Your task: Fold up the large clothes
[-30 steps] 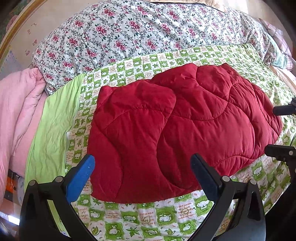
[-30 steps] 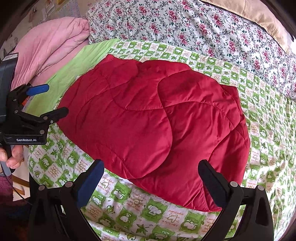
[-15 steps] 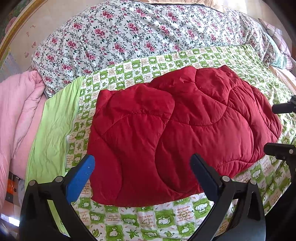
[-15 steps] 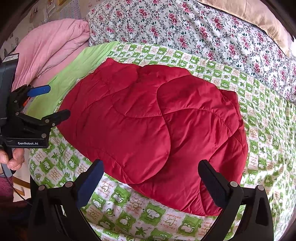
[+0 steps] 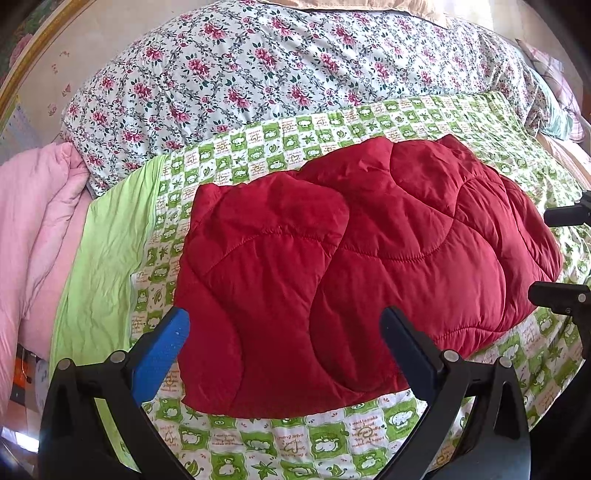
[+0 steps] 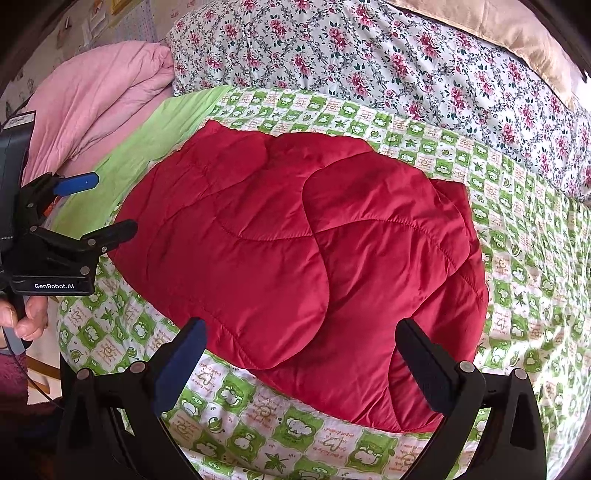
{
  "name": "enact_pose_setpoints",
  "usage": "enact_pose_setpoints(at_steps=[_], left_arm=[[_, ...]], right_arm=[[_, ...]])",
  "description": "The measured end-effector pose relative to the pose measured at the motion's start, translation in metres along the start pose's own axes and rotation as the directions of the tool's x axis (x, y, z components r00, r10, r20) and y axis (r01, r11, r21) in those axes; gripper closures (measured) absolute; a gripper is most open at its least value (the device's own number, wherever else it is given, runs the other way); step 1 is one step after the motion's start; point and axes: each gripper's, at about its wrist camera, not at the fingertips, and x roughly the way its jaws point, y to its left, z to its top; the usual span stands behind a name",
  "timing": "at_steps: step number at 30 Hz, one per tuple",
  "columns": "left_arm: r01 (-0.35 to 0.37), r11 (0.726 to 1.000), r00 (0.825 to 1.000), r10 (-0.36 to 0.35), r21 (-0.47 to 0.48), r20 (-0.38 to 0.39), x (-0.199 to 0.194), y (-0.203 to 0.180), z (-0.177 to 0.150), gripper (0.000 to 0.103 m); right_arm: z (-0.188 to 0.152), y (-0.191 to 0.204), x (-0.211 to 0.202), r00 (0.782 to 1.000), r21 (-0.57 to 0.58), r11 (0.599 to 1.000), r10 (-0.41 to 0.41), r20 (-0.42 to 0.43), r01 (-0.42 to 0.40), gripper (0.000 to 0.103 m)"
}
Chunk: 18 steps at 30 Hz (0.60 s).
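Observation:
A red quilted garment (image 5: pixel 351 266) (image 6: pixel 295 258) lies folded and flat on the green-and-white patterned bed cover (image 5: pixel 332 125) (image 6: pixel 517 258). My left gripper (image 5: pixel 284 332) hovers open above its near edge, nothing between the blue-padded fingers (image 5: pixel 162 350). My right gripper (image 6: pixel 299 347) is likewise open over the garment's near edge on the other side. In the right wrist view the left gripper (image 6: pixel 96 206) shows at the left, open, held by a hand (image 6: pixel 26 317). The right gripper's fingers (image 5: pixel 565 254) appear at the right edge of the left wrist view.
A floral duvet (image 5: pixel 258 74) (image 6: pixel 406 55) is piled along the far side of the bed. A pink blanket (image 5: pixel 33 229) (image 6: pixel 96 103) lies bunched at the left end, beside a plain light-green sheet (image 5: pixel 103 266). A tan pillow (image 6: pixel 517 33) sits at the far right.
Both grippers have drawn slightly back and up from the garment, which sits a little lower in both views. The garment has not shifted and both grippers stayed open.

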Motion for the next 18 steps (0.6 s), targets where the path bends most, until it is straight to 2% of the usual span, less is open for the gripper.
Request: enact_pose_setpoints(at_steps=[18], left_arm=[[-0.014,1.0,1.0,0.014,-0.003,0.008,-0.0013,0.0017,0.0038,0.0]], right_arm=[[0.0021,-0.0047,0.0021,1.0,0.008,1.0,-0.002,-0.003,0.002,0.001]])
